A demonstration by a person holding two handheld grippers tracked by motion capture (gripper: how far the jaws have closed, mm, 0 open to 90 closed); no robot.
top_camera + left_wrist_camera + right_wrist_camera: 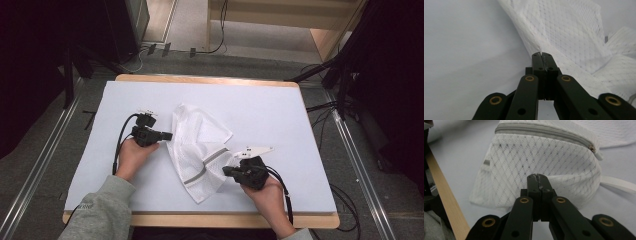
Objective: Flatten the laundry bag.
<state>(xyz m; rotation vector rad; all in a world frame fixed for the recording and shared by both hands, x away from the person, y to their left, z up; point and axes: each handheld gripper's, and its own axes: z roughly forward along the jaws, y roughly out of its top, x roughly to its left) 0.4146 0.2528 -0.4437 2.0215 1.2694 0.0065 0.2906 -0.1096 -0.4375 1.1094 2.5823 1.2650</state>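
Near the middle of the pale grey table mat (280, 115): crumpled white mesh laundry bag (197, 150) with grey zipper (541, 130). Left of bag, left gripper (169, 135), jaws clamped on its edge. Right of bag, right gripper (226, 171), jaws together, pinching mesh near zipper.

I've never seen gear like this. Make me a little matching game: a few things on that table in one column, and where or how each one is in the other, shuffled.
Things:
1. left gripper
2. right gripper
3. zipper
4. table edge

Descriptions:
a. bare pale wood, nearest the person
b. grey strip along the white mesh bag
c. shut on the bag's left edge
d. shut at the bag's right side, below the zipper

Pairs: 1-c, 2-d, 3-b, 4-a
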